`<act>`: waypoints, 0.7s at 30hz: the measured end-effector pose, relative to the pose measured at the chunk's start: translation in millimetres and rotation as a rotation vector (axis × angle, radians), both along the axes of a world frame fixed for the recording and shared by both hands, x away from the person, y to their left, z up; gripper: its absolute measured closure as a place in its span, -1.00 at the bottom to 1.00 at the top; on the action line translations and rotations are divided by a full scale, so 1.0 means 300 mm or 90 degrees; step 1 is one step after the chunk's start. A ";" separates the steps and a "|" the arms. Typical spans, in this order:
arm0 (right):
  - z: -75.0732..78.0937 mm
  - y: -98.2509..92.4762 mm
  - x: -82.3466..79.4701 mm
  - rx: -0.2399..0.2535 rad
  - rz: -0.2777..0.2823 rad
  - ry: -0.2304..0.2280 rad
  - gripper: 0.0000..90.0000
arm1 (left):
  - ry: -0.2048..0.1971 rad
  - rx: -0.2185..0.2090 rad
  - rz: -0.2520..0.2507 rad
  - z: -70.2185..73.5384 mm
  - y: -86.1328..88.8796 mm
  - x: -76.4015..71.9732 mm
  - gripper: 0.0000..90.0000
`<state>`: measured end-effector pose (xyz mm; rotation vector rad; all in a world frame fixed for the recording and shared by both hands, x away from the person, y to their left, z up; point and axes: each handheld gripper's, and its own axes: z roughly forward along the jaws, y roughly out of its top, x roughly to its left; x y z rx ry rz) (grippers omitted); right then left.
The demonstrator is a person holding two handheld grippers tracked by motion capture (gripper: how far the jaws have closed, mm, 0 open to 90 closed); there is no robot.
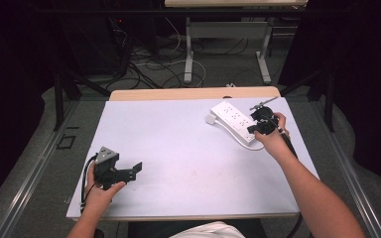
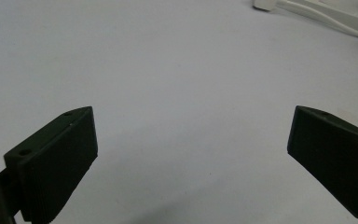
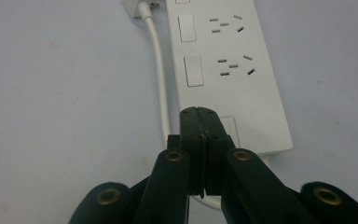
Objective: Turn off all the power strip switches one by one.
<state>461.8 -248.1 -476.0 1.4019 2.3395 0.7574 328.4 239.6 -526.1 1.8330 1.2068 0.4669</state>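
A white power strip lies at the back right of the white table top. In the right gripper view the power strip shows its rocker switches and sockets, with its white cord running along its left side. My right gripper is shut with nothing between its jaws, and its tips sit over the near end of the strip, at the nearest switch. Whether they touch it I cannot tell. My left gripper rests open over bare table at the front left, wide apart; the power strip lies far off.
The strip's plug lies at its far left end. The table's wooden back edge borders a floor with tangled cables and a second desk's legs. Dark curtains stand on both sides.
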 end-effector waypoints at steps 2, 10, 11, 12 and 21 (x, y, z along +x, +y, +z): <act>-0.017 -0.001 0.018 -0.001 -0.008 0.019 1.00 | -0.005 0.005 -0.001 0.002 0.002 0.000 -0.95; -0.045 -0.005 0.048 -0.014 -0.029 0.031 1.00 | -0.008 0.005 0.002 0.004 0.004 -0.001 -0.95; -0.047 -0.007 0.053 -0.020 -0.033 0.031 1.00 | -0.009 0.006 0.002 0.004 0.004 -0.001 -0.95; -0.054 -0.008 0.059 -0.020 -0.042 0.037 1.00 | -0.011 0.006 0.001 0.003 0.003 -0.001 -0.95; -0.076 -0.010 0.077 -0.028 -0.058 0.055 1.00 | -0.008 0.008 0.001 0.003 0.003 -0.001 -0.95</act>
